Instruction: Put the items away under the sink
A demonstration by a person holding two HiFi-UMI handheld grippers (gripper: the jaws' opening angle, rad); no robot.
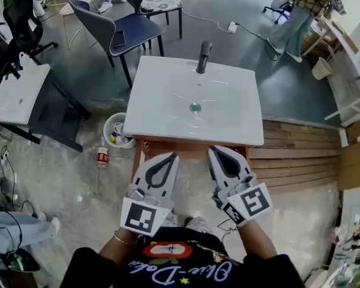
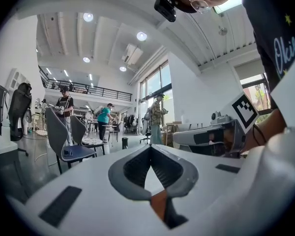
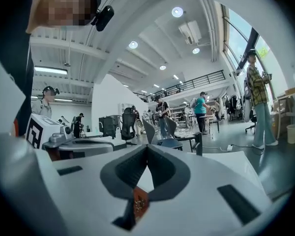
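Note:
A white sink (image 1: 168, 95) with a dark faucet (image 1: 203, 56) sits on a wooden cabinet (image 1: 192, 150) in front of me. Its front under the basin is mostly hidden from above. My left gripper (image 1: 171, 156) hovers just before the cabinet's front edge, shut with nothing in it. Beside it, my right gripper (image 1: 211, 150) is also shut and empty. In the left gripper view the left gripper (image 2: 150, 149) has its tips meeting over the basin, and the right gripper (image 3: 146, 147) looks the same in the right gripper view. A small red-labelled bottle (image 1: 102, 156) lies on the floor left of the cabinet.
A white bin (image 1: 116, 131) holding several small things stands by the cabinet's left corner. A white side table (image 1: 18, 95) and dark chairs (image 1: 117, 29) are at the left and back. A wooden platform (image 1: 300, 155) lies to the right. A person (image 1: 300, 17) stands far right.

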